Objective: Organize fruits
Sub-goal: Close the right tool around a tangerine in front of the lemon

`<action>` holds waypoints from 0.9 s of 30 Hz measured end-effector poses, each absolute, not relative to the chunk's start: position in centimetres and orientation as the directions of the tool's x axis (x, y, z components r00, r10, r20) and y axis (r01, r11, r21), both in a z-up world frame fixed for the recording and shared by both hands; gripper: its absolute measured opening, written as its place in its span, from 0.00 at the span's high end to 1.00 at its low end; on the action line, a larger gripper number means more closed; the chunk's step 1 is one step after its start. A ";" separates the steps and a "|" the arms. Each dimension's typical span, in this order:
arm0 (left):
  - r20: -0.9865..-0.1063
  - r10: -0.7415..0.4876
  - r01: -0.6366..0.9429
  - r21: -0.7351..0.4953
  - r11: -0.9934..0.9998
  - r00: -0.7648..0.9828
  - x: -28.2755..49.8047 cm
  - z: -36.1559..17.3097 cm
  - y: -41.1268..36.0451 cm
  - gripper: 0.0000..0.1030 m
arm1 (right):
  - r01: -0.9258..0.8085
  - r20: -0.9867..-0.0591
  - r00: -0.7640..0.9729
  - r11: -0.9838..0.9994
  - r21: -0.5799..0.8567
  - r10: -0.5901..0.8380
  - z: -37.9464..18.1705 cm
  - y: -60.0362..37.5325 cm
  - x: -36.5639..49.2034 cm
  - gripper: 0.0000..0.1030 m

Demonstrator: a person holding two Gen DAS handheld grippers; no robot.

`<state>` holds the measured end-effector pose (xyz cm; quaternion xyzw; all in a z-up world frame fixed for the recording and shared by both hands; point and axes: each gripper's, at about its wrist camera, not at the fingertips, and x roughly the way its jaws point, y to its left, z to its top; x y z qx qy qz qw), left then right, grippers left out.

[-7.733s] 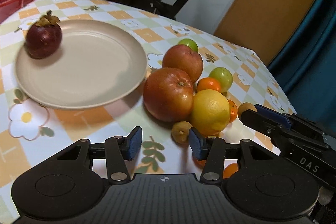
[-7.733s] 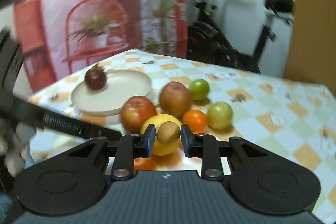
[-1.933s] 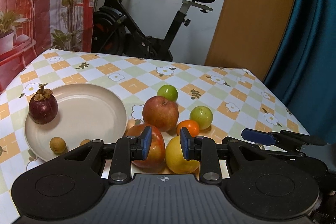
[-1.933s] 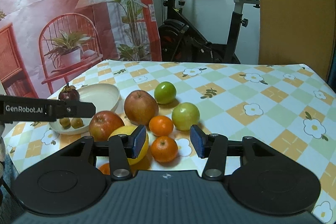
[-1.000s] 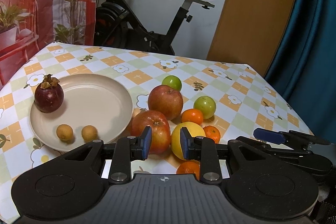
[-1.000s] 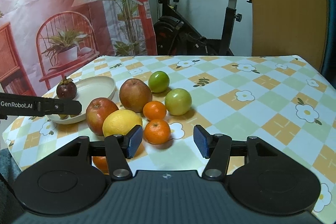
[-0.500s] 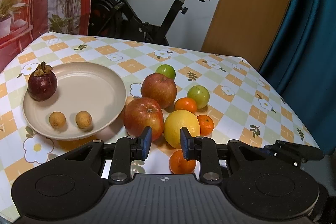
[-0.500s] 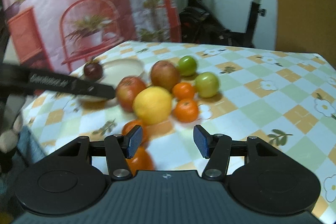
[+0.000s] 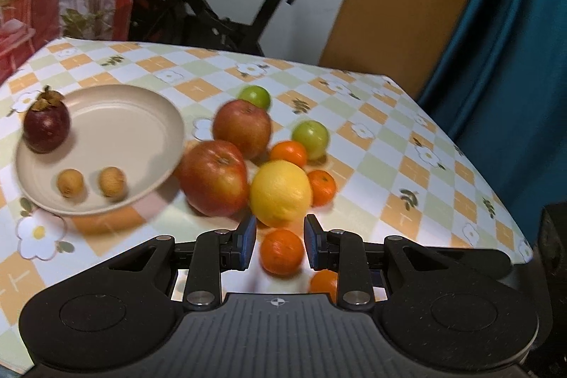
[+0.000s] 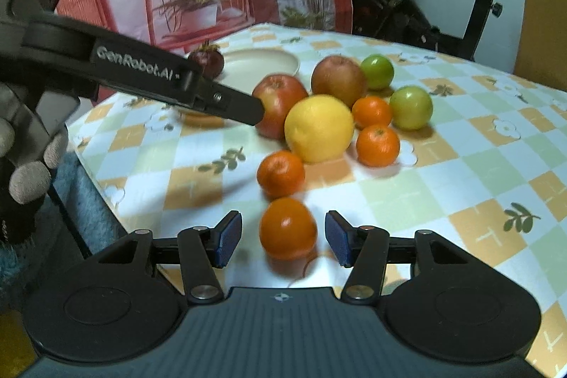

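Note:
A beige plate (image 9: 141, 116) holds a mangosteen (image 9: 46, 126) and two longans (image 9: 71, 182). Right of it lie two red apples (image 9: 214, 178), a yellow citrus (image 9: 281, 193), two green fruits (image 9: 310, 137) and several tangerines (image 9: 288, 153). My left gripper (image 9: 279, 241) is shut and empty, hovering above a front tangerine (image 9: 281, 250). In the right wrist view, its tip (image 10: 255, 112) hangs by a red apple (image 10: 280, 101). My right gripper (image 10: 283, 238) is low at the table's front. Its jaws are closing around the nearest tangerine (image 10: 287, 229), with gaps on both sides.
The table's front edge (image 10: 106, 172) runs close to my right gripper, with blue carpet below. A gloved hand (image 10: 28, 165) holds the left gripper at the far left. An exercise bike (image 9: 212, 6) and a teal curtain (image 9: 514, 41) stand behind the table.
My right gripper has swung down and left, so the front tangerine now sits centred between its narrowing jaws. My left gripper has tilted slightly over the fruit pile and stays shut.

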<state>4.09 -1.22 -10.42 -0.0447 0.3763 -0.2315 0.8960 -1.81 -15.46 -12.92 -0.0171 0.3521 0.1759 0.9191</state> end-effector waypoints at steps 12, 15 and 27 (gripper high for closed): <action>-0.712 -0.525 0.495 -0.282 0.822 0.466 3.5 -12.6 -3.7 0.70 | -0.329 -0.664 0.678 0.938 0.109 0.315 -13.6 -15.8 -1.6 0.62; -0.718 -0.532 0.494 -0.297 0.817 0.450 3.7 -12.9 -3.7 0.67 | -0.332 -0.660 0.681 0.937 0.108 0.317 -13.7 -15.8 -1.6 0.62; -0.732 -0.540 0.478 -0.329 0.814 0.415 4.3 -13.9 -3.9 0.57 | -0.343 -0.660 0.682 0.935 0.092 0.315 -13.7 -15.6 -1.6 0.62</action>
